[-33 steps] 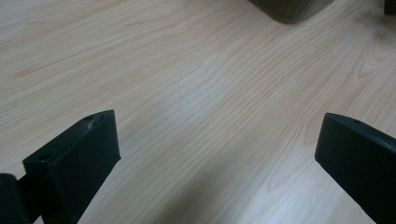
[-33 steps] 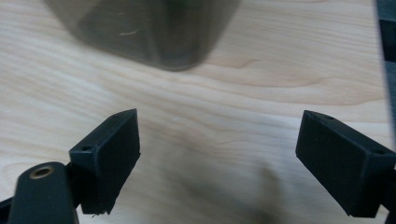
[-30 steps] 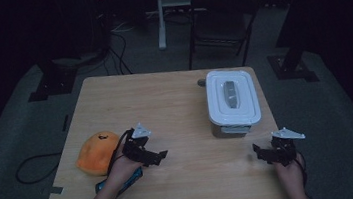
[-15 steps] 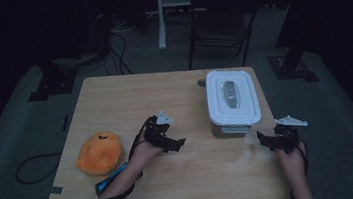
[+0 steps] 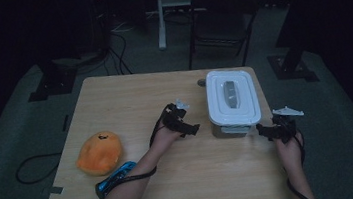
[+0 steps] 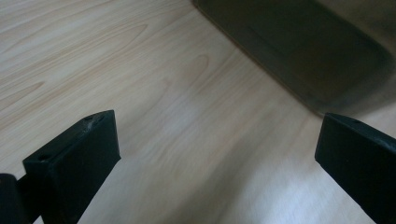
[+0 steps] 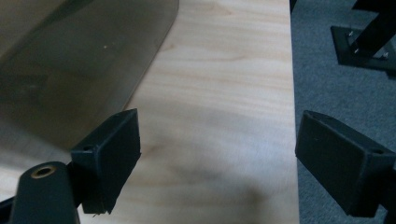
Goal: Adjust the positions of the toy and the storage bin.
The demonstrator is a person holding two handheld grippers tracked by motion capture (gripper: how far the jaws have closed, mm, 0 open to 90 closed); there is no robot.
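Box (image 5: 232, 100) flanked by grippers; toy (image 5: 99, 152) apart.

The left gripper (image 5: 191, 126) hovered with its jaws spread wide and nothing between them; the right gripper (image 5: 263, 131) likewise stood with jaws parted wide, nothing held between them

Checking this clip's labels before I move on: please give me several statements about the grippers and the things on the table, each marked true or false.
1. The white lid is on the container. True.
2. The left gripper is shut on the lid handle. False: its jaws stand open over bare table, beside the container.
3. The right gripper is open and holds nothing. True.
4. The orange plush toy lies inside the container. False: it lies on the table near its left edge.
5. A blue object lies beside the plush toy. True.
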